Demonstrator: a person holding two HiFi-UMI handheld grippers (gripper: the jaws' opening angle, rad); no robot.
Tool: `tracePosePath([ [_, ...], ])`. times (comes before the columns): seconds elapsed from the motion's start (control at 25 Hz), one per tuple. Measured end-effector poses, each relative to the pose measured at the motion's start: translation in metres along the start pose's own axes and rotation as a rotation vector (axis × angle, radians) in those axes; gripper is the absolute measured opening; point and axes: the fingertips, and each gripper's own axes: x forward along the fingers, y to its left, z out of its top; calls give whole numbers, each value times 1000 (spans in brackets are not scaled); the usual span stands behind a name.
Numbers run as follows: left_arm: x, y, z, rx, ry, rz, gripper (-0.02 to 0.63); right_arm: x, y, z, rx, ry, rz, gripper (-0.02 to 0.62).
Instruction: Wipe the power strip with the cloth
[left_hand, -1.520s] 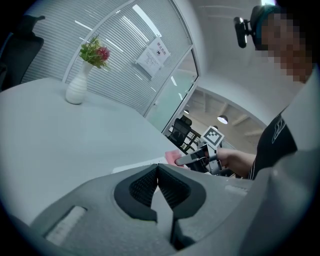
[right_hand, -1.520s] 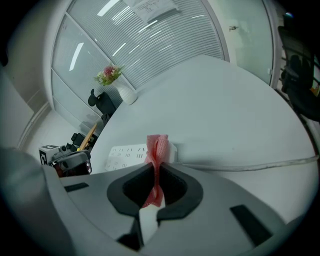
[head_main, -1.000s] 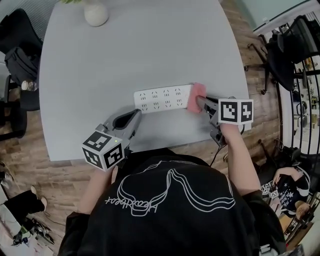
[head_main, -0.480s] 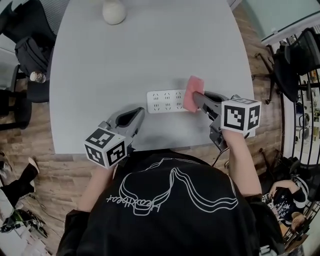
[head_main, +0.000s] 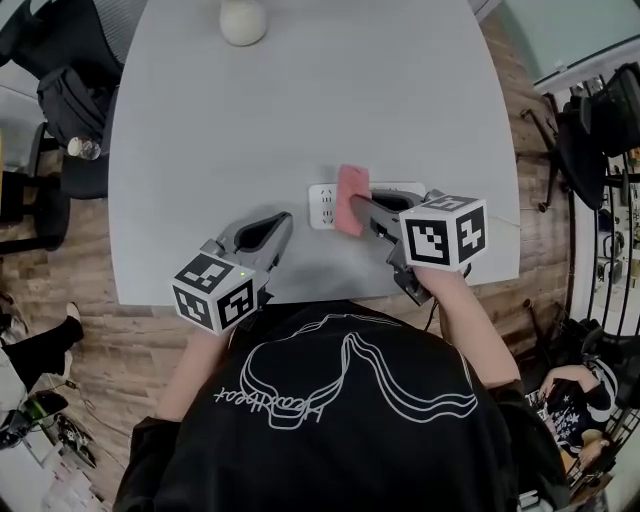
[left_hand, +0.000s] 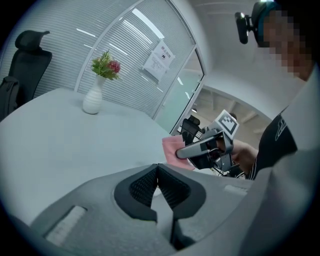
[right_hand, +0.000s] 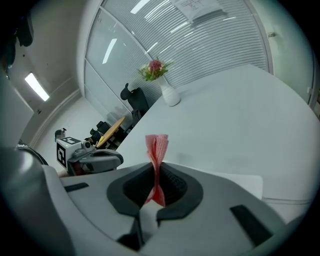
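head view: power strip (head_main: 322, 206) on table (head_main: 300, 100), long axis left-right, under the tip of right gripper (head_main: 360, 206); pink cloth (head_main: 348, 190) over its left part. left gripper (head_main: 276, 228) nearby, off the strip's left end.
left gripper view: jaws pressed together, nothing between.
right gripper view: jaws clamped on cloth. 1 vase (right_hand: 169, 95) holding flowers (right_hand: 154, 69), well apart.

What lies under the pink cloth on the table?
The white power strip lies under the cloth, which the right claw holds. Its left end with sockets shows; the part beneath cloth and claw is hidden.
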Motion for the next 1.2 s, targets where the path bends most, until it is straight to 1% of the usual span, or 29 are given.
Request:
tracePosePath([
  [0.28,0,15,-8,-22,25,8,12,43,4,-15,23,70,34,32],
  [0.52,5,9,-19,-34,38,18,12,57,-7,-28,36,102,41,32],
  [0.8,-2,14,-22,-44,38,31,12,68,-6,-35,31,131,32,32],
  [1.04,-3,16,-21,-46,33,31,12,71,-9,-33,11,127,-9,32],
  [1.2,-1,16,-23,-45,41,35,12,70,-12,-33,17,123,-13,32],
])
